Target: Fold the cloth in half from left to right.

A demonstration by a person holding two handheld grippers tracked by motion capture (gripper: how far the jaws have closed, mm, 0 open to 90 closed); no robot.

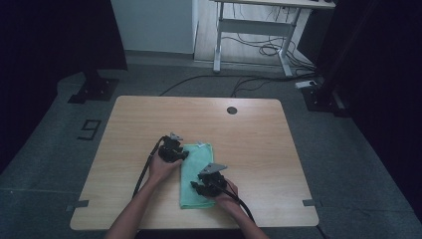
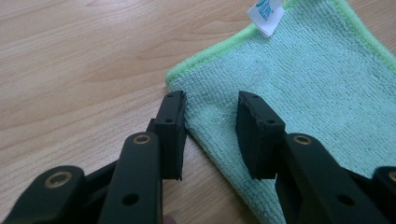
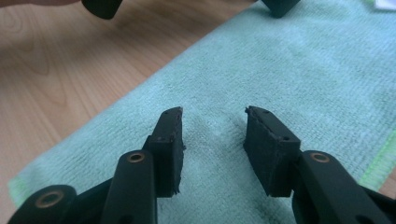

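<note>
The left gripper stood with its jaws partly apart and nothing between them, poised over the long left edge of the folded green cloth, one pad off the cloth above bare wood and the other above the fabric. That straddle looked like a set-up to pinch the edge, though no pad pressed on it. The right gripper was likewise part open and held nothing, its jaws hovering over the middle of the cloth's nearer half, with the fabric flat beneath. From above, the left gripper sat at the cloth's far left corner and the right gripper over its near right part, so the two hands bracketed the cloth on a diagonal, probably to fold it again or lift it.

The cloth lay folded into a narrow strip near the front edge of the table, a little left of centre, its white label at the far end. The tabletop was pale wood with a dark cable hole near its back edge. Around it the floor was grey carpet, cables trailed under a white desk frame beyond, and dark curtains closed both sides.
</note>
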